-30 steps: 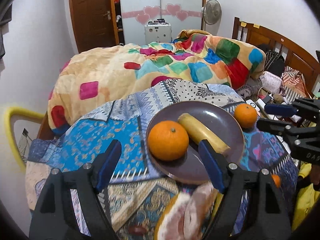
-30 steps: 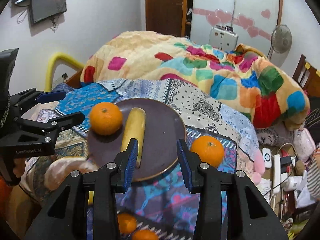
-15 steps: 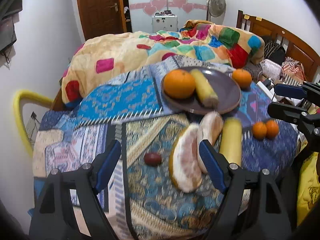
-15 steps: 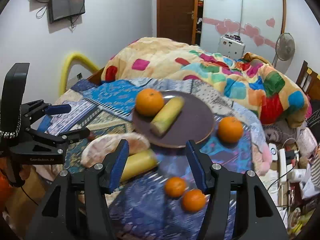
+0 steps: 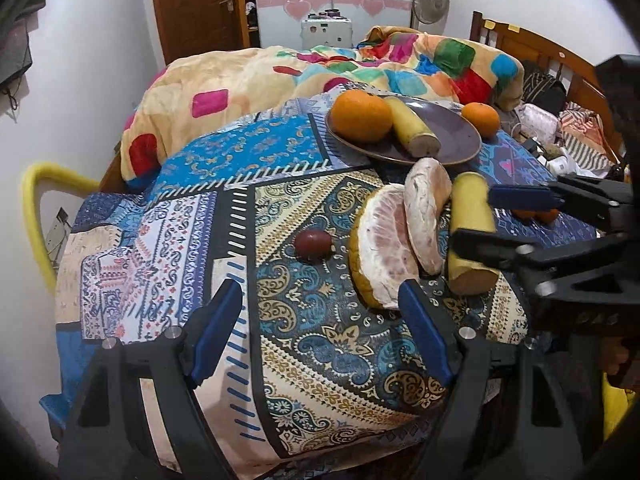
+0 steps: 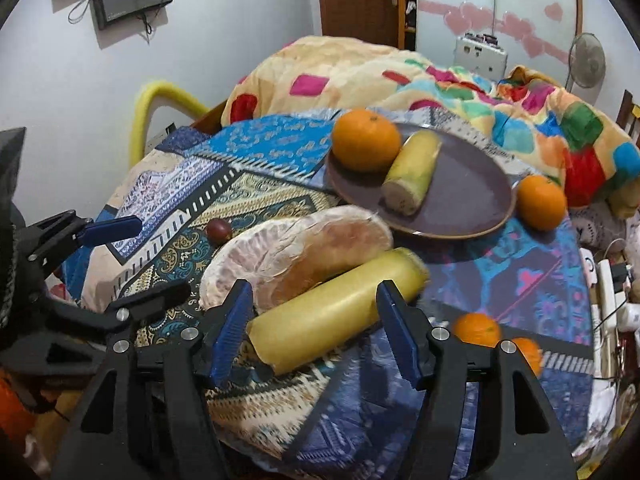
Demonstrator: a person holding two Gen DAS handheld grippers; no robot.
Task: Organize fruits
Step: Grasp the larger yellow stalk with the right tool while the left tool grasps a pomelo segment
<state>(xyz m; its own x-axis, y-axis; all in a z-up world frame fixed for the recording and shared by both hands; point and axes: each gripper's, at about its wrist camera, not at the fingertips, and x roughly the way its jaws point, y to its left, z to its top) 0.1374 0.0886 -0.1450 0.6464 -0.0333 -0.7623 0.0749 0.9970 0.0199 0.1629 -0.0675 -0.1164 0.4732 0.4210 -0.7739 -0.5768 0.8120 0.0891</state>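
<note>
Right wrist view puts the loose banana piece directly ahead of your right gripper, its jaws spread wide and nothing yet pinched. The piece lies on the patterned cloth of the table, near the edge closest to you, just beside and apparently touching the pomelo halves. Its long axis runs slantwise across the gap, cut end low toward the left jaw, far end high toward the right one, so the jaws would close along its length, not across it; you would probably want to turn your wrist until the pads face its sides. The plate sits toward the far edge, carrying an orange and another banana piece, with a second orange just off its right rim and two small oranges near your right jaw. From the left wrist view, your left gripper hangs with jaws spread over bare cloth, the small dark fruit ahead, and the banana piece lies off to its right, so your right hand is the nearer one.
</note>
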